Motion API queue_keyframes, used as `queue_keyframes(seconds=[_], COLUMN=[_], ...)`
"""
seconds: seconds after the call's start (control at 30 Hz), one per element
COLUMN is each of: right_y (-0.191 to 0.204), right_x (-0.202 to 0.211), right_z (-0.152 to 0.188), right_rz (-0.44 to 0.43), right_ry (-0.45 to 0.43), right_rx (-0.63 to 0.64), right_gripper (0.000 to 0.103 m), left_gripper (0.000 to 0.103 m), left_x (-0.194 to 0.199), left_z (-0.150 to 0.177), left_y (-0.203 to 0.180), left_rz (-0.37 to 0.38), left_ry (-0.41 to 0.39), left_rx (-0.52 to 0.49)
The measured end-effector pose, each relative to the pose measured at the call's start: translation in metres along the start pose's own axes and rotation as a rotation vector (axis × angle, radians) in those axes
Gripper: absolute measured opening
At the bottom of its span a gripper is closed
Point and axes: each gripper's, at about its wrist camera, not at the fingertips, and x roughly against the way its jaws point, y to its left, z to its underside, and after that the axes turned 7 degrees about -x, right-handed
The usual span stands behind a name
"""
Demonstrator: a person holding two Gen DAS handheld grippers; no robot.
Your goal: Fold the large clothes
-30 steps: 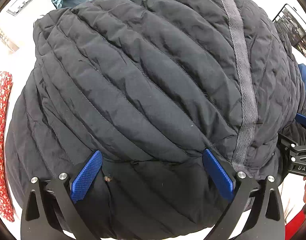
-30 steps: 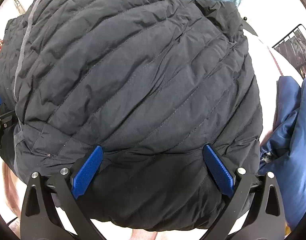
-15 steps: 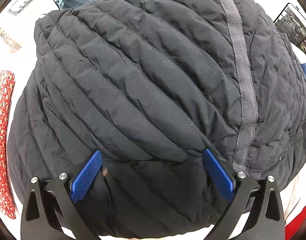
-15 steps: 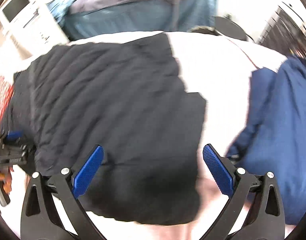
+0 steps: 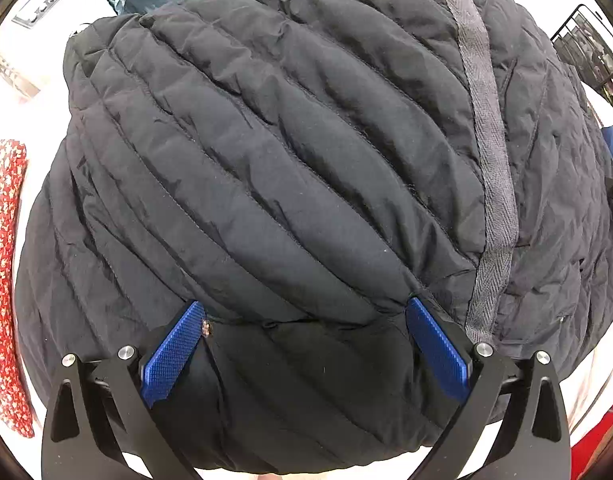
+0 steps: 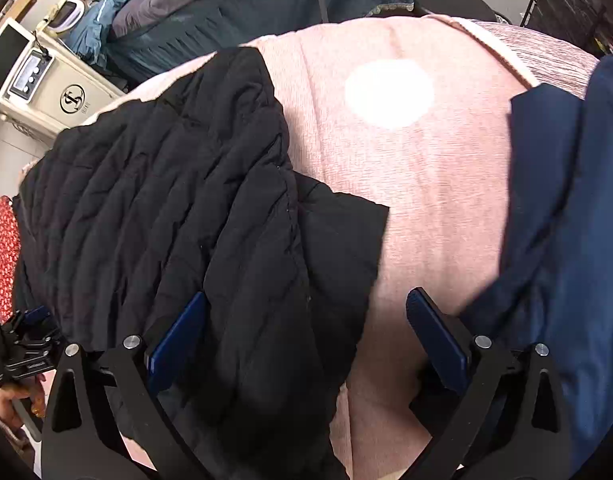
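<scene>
Black quilted jacket (image 5: 290,184) on pink bedspread (image 6: 426,184); both grippers' jaws wide, holding nothing.

Close overhead views, jacket (image 5: 290,184) apparently shared

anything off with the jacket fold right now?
One panel of the black quilted jacket sticks out sideways onto the pink bedspread, uneven with the rest. No tears or spills visible.
</scene>
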Motion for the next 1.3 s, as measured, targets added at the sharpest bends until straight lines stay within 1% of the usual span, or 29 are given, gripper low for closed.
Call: queue_keyframes(seconds=[0.1, 0.17, 0.2, 0.27, 0.3, 0.33, 0.37, 0.4, 0.43, 0.47, 0.53, 0.57, 0.6, 0.63, 0.67, 0.7, 0.73, 0.77, 0.8, 0.83, 0.87, 0.9, 0.93, 0.97, 1.0, 1.07, 1.17, 1.27, 1.3], right_y=[0.006, 0.011, 0.010, 0.008, 0.008, 0.007, 0.003, -0.005, -0.010, -0.011, -0.010, -0.011, -0.011, -0.011, -0.010, -0.011, -0.011, -0.011, -0.010, -0.008, -0.005, -0.004, -0.003, -0.005, -0.006, -0.008, -0.012, -0.013, -0.016], right_x=[-0.010, -0.016, -0.019, -0.026, -0.027, -0.032, -0.039, -0.047, -0.049, -0.049, -0.050, -0.051, -0.053, -0.053, -0.053, -0.053, -0.052, -0.051, -0.047, -0.047, -0.049, -0.048, -0.048, -0.046, -0.045, -0.042, -0.038, -0.037, -0.035], right_z=[-0.005, -0.011, -0.013, -0.018, -0.018, -0.021, -0.023, -0.022, -0.026, -0.026, -0.027, -0.029, -0.031, -0.032, -0.032, -0.033, -0.033, -0.034, -0.027, -0.024, -0.022, -0.020, -0.021, -0.016, -0.015, -0.012, -0.008, -0.006, -0.004], right_rz=[0.030, 0.033, 0.024, 0.002, -0.011, -0.037, -0.085, -0.148, -0.163, -0.164, -0.150, -0.145, -0.142, -0.140, -0.138, -0.136, -0.133, -0.131, -0.131, -0.130, -0.129, -0.127, -0.122, -0.120, -0.118, -0.116, -0.116, -0.113, -0.112], right_ry=[0.044, 0.084, 0.099, 0.130, 0.137, 0.150, 0.179, 0.221, 0.211, 0.208, 0.209, 0.211, 0.213, 0.214, 0.214, 0.212, 0.208, 0.204, 0.201, 0.196, 0.191, 0.188, 0.186, 0.185, 0.185, 0.187, 0.185, 0.181, 0.181], right_rx=[0.025, 0.016, 0.011, 0.010, 0.013, 0.011, -0.006, -0.058, -0.072, -0.067, -0.062, -0.063, -0.063, -0.064, -0.066, -0.068, -0.071, -0.074, -0.077, -0.079, -0.079, -0.079, -0.079, -0.080, -0.081, -0.086, -0.094, -0.102, -0.103], right_gripper=[0.098, 0.098, 0.098, 0.098, 0.098, 0.098, 0.098, 0.098, 0.098, 0.099, 0.098, 0.098, 0.098, 0.098, 0.098, 0.098, 0.098, 0.098, 0.098, 0.098, 0.098, 0.098, 0.098, 0.098, 0.098, 0.098, 0.098, 0.098, 0.098], left_gripper=[0.098, 0.098, 0.097, 0.097, 0.097, 0.097, 0.097, 0.097, 0.097, 0.097, 0.097, 0.096, 0.095, 0.095, 0.095, 0.095, 0.095, 0.096, 0.097, 0.097, 0.097, 0.097, 0.097, 0.097, 0.097, 0.097, 0.098, 0.098, 0.098], left_x=[0.005, 0.014, 0.018, 0.033, 0.044, 0.053, 0.061, 0.067, 0.069, 0.069, 0.064, 0.062, 0.061, 0.062, 0.066, 0.074, 0.080, 0.089, 0.092, 0.093, 0.086, 0.070, 0.060, 0.051, 0.041, 0.025, 0.001, -0.020, -0.023], left_z=[-0.001, 0.001, 0.003, 0.009, 0.013, 0.017, 0.021, 0.026, 0.030, 0.036, 0.047, 0.051, 0.052, 0.053, 0.052, 0.051, 0.050, 0.052, 0.055, 0.057, 0.055, 0.054, 0.053, 0.053, 0.055, 0.056, 0.055, 0.052, 0.053], left_y=[0.003, 0.007, 0.009, 0.018, 0.027, 0.037, 0.050, 0.068, 0.080, 0.104, 0.138, 0.153, 0.161, 0.167, 0.172, 0.177, 0.179, 0.185, 0.190, 0.194, 0.194, 0.200, 0.202, 0.205, 0.207, 0.206, 0.210, 0.219, 0.221], left_rz=[0.010, 0.025, 0.038, 0.103, 0.148, 0.174, 0.188, 0.193, 0.196, 0.203, 0.249, 0.282, 0.302, 0.305, 0.261, 0.140, 0.093, 0.069, 0.081, 0.099, 0.113, 0.128, 0.115, 0.085, 0.074, 0.131, 0.226, 0.307, 0.361], left_ry=[-0.019, -0.048, -0.060, -0.098, -0.133, -0.164, -0.195, -0.217, -0.224, -0.224, -0.228, -0.231, -0.231, -0.229, -0.229, -0.230, -0.240, -0.271, -0.289, -0.292, -0.267, -0.191, -0.154, -0.128, -0.121, -0.109, -0.101, -0.102, -0.110], left_rx=[0.000, 0.013, 0.023, 0.064, 0.100, 0.136, 0.180, 0.235, 0.271, 0.341, 0.435, 0.466, 0.476, 0.474, 0.463, 0.448, 0.442, 0.442, 0.452, 0.467, 0.480, 0.482, 0.481, 0.484, 0.484, 0.488, 0.526, 0.591, 0.627])
